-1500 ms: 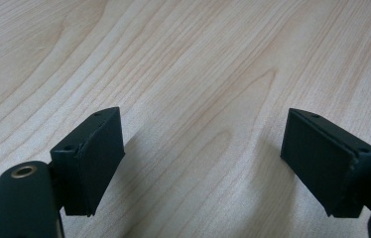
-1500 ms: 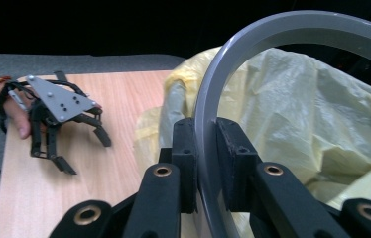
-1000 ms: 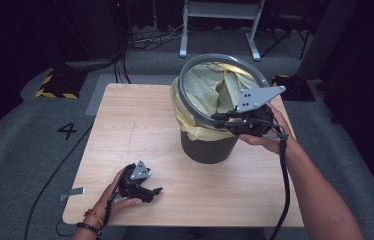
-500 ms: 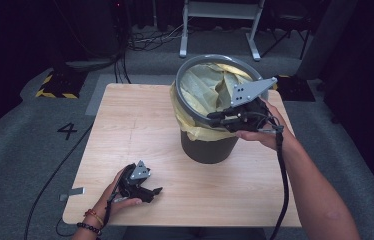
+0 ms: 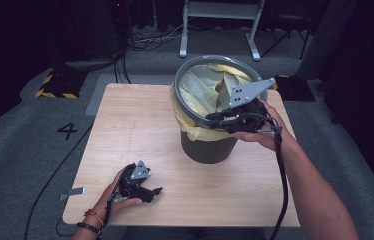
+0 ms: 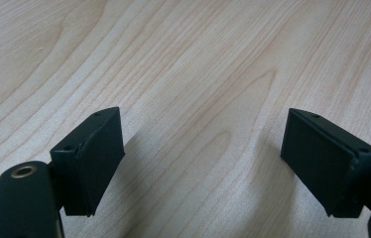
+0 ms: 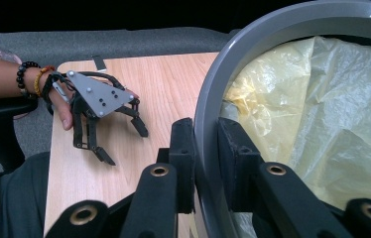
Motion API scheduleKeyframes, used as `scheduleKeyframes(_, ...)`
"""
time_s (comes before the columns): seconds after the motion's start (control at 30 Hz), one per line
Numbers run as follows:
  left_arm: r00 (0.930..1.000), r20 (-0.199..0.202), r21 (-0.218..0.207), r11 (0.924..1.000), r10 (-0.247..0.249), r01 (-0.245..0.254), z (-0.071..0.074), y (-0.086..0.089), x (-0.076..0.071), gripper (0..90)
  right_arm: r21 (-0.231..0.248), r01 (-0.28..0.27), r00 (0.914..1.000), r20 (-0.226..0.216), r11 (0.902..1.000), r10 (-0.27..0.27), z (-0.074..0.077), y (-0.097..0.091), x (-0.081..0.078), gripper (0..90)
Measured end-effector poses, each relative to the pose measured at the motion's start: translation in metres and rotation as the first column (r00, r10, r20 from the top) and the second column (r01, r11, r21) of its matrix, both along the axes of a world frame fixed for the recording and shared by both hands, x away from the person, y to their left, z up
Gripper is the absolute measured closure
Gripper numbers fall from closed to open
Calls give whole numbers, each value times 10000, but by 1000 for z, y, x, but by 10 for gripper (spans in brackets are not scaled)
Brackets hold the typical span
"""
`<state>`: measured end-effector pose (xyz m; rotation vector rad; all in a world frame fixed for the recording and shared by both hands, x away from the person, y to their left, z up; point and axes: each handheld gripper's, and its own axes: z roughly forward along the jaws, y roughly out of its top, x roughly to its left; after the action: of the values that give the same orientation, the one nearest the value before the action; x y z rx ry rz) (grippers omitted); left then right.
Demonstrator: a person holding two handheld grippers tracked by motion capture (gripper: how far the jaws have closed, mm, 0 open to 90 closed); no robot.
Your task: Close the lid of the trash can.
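The grey ring sits around the mouth of the bin, a little above the centre of the high view, and it holds the yellow bag folded over the bin's edge. In that view the ring looks tilted, lower on the near side and higher at the back. Your right gripper has its fingers pinching the wall of this ring, one finger outside and one inside, at the ring's right near side.

The ring looks like stiff plastic and light, so I judge it will lift as one piece and not bend much. Its surface looks smooth, so a grip on the thin wall may slip if you pull at an angle. Take it as you do now, across the wall, and keep the pull straight along the bin's axis. The bag is thin and soft, and it will crumple or drag with the ring; it could also tear if it catches between finger and ring.

The bin stands on the bench, toward the right half of it. It seems light too, so it may tip or slide when only one side of the ring is moved.

Your left gripper rests low on the bench at the lower left of the high view, fingers spread wide apart with nothing between them, well apart from the bin.
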<state>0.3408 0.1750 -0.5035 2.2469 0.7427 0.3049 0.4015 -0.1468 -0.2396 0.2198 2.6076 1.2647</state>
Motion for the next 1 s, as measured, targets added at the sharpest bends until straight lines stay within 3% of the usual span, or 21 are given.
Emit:
scheduleKeyframes(0.5, 10000, 3, -2, 10000, -16, 16, 0, 0, 0, 167, 380, 27, 10000, 66, 9993, -30, -3, -1, -2, 766)
scheduleKeyframes(0.87, 10000, 5, -4, 10000, -15, 15, 0, 0, 0, 167, 344, 62, 9999, 128, 9994, -66, -3, -3, -4, 663)
scheduleKeyframes(1.0, 10000, 5, -2, 10000, -15, 15, 0, 0, 0, 167, 560, 165, 9996, 228, 9983, -178, -1, -10, -5, 623)
